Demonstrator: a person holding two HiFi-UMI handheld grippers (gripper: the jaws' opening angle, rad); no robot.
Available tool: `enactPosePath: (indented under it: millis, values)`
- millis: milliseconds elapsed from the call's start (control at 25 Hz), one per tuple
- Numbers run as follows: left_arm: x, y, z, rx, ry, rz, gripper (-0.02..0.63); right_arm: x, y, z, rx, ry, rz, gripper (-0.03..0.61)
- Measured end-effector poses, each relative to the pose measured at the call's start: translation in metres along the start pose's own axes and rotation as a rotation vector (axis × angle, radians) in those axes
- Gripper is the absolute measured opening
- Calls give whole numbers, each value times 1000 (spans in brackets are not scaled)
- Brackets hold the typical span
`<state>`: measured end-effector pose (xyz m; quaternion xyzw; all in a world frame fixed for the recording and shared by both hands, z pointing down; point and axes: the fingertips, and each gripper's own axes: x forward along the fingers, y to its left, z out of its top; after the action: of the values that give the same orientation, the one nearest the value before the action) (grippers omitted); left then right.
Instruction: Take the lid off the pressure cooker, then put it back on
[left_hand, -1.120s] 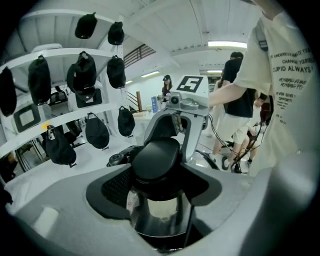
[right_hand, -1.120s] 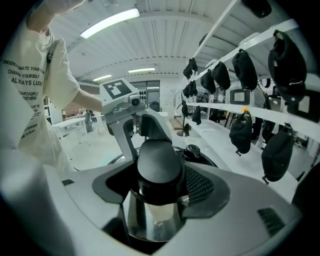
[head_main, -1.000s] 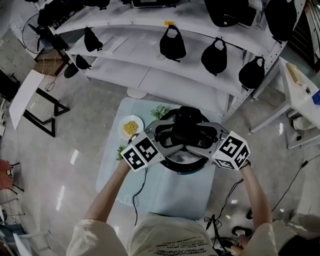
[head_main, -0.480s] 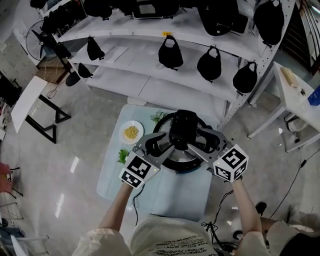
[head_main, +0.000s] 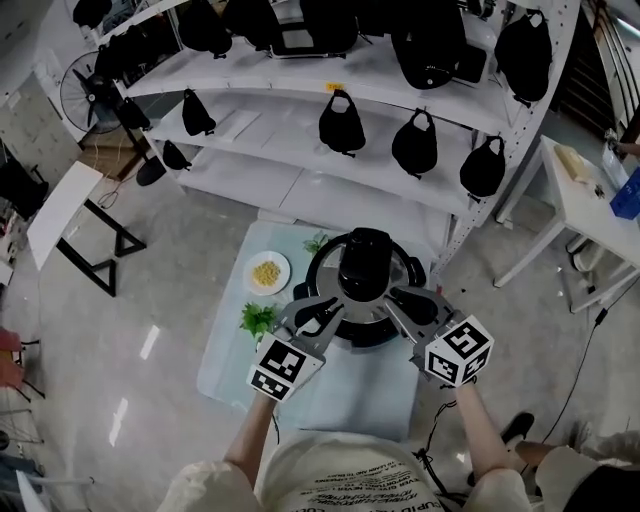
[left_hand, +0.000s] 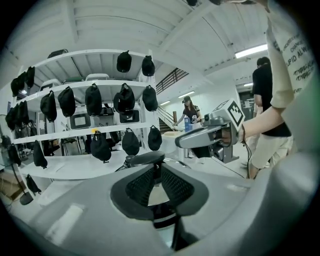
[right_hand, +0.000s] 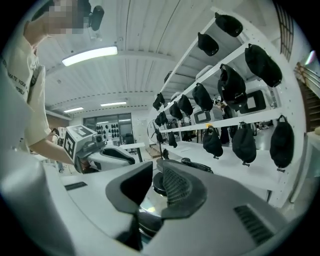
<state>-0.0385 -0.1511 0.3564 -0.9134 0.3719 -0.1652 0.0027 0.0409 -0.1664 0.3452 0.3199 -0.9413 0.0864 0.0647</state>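
Left gripper (head_main: 330, 308), jaws just clenched on nothing, sits at the near rim. The round steel lid with its black handle (head_main: 365, 262) is seated on the black pressure cooker (head_main: 372, 338), dead ahead between both tools. Right gripper (head_main: 395, 297) has just closed empty too, equally near.
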Motion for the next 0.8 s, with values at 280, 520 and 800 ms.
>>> enactPosePath:
  millis: [280,520,800]
  values:
    - [-21,-9,8,-4,-17,38,37,-23,15,8,5,-40,-13,17]
    - [-39,-10,21,-14,-59,75,31,-46,19,17,18,-95,-32,6]
    - [-59,-15,27,-32,-85,107,29,-70,20,26,42,-156,-59,6]
